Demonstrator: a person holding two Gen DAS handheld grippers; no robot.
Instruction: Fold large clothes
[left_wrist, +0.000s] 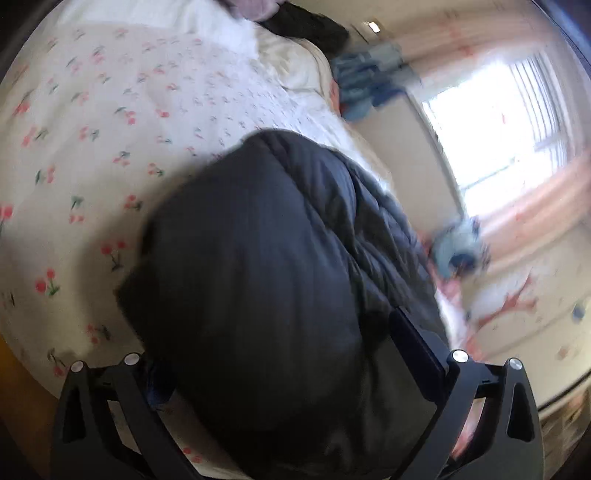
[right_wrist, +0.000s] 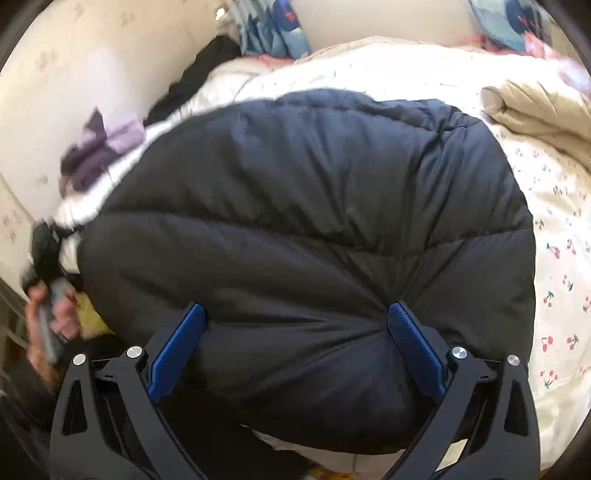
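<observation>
Two wide-spread grippers of mine flank one black puffer jacket (right_wrist: 306, 229) bunched on the cherry-print bedsheet (left_wrist: 92, 122): right gripper (right_wrist: 297, 343) pressing its blue pads (right_wrist: 413, 339) into the padding, left gripper (left_wrist: 291, 369) likewise straddling it.

The right gripper (right_wrist: 295, 347), black-framed with ribbed blue finger pads (right_wrist: 413, 347), has its jaws spread wide, bulky padding pressed between them. The left gripper (left_wrist: 288, 373) is likewise spread, only one dark pad (left_wrist: 417, 350) visible. Her bare left hand (right_wrist: 48, 328) grips a grey handle, blurred.
</observation>
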